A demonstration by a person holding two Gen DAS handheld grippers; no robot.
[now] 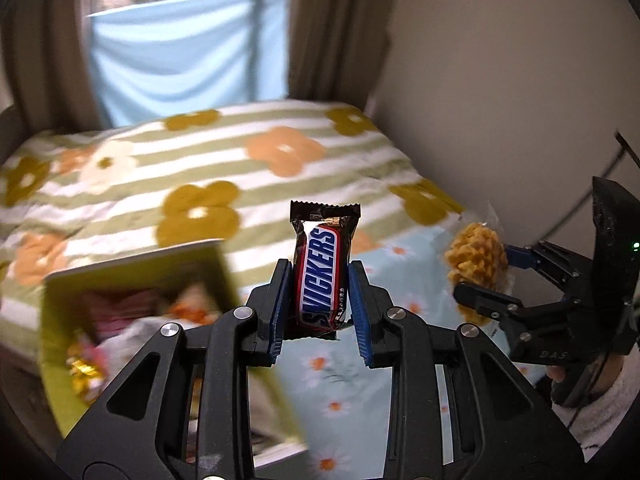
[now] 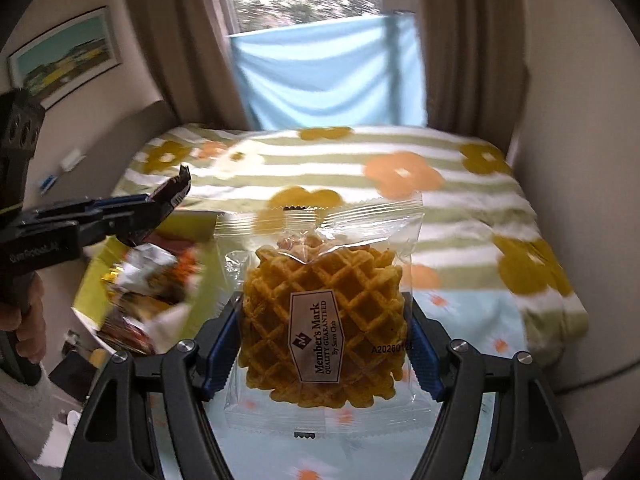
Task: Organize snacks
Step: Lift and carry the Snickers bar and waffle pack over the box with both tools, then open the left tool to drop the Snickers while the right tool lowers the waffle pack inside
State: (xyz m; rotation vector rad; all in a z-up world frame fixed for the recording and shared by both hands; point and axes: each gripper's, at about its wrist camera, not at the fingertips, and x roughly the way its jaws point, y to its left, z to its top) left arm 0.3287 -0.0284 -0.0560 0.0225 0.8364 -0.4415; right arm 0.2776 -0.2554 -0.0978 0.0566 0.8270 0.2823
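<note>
My left gripper (image 1: pixel 319 300) is shut on a Snickers bar (image 1: pixel 322 276), held upright above the bed. My right gripper (image 2: pixel 326 340) is shut on a clear-wrapped waffle (image 2: pixel 324 320) with a Member's Mark label. In the left wrist view the right gripper (image 1: pixel 486 280) shows at the right with the waffle (image 1: pixel 476 258). In the right wrist view the left gripper (image 2: pixel 160 208) shows at the left with the Snickers bar (image 2: pixel 174 194) seen edge-on. A green box (image 1: pixel 132 264) holding several wrapped snacks sits to the left; it also shows in the right wrist view (image 2: pixel 96 276).
A bed with a striped flower blanket (image 1: pixel 224 168) and a light blue daisy sheet (image 1: pixel 344 384) lies below. A wall (image 1: pixel 500 100) stands at the right. Curtains (image 2: pixel 460 48) and a window with a blue cloth (image 2: pixel 332 76) are at the far end.
</note>
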